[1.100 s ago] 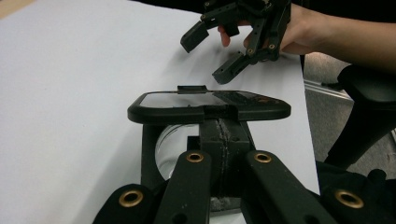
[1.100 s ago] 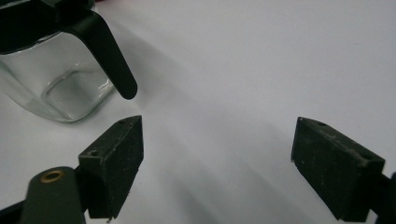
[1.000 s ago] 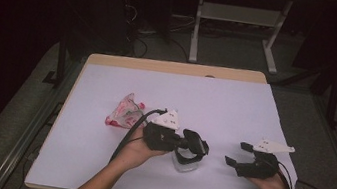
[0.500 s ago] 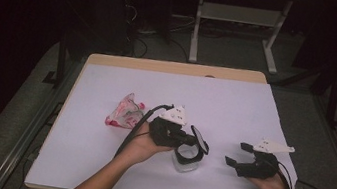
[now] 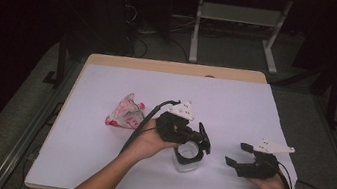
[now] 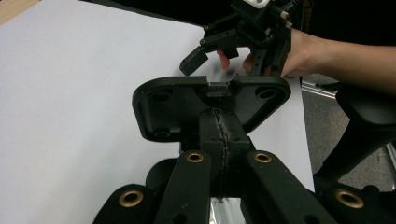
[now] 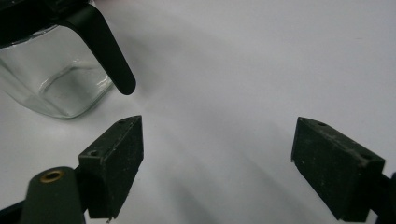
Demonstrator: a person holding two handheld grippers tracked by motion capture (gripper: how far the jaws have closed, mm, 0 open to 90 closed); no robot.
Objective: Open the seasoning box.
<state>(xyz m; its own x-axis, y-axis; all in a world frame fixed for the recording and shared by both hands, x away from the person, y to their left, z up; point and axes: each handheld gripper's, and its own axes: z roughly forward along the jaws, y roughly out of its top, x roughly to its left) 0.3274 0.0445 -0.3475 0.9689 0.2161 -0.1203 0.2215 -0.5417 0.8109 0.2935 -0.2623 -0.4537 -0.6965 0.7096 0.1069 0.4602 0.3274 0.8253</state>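
A clear glass jar (image 5: 186, 157) with squared sides and rounded corners stands upright on the white-covered bench (image 5: 94, 174), near its front edge and between the two hands. Through its wall in the right gripper view (image 7: 56, 84) the thick glass base shows, and nothing can be seen inside it. A flat black lid (image 6: 210, 105), a rounded rectangle with moulded recesses on the face turned to the left gripper view, is clamped at its middle by the left gripper (image 5: 200, 138), whose fingers are pressed fully together on it. In the high view the lid (image 5: 204, 138) is tilted on edge just above the jar's mouth.

The left hand (image 5: 149, 142) comes in from the lower left with the forearm angled toward the jar and the gripper pointing right. The right gripper (image 5: 237, 154) hovers just right of the jar, aimed at it, its fingers (image 7: 114, 158) spread wide with only bare bench between them. The right hand (image 5: 272, 183) holds it low over the bench.

A crumpled pink-and-white bag (image 5: 124, 113) lies on the bench left of the jar, well apart from it.
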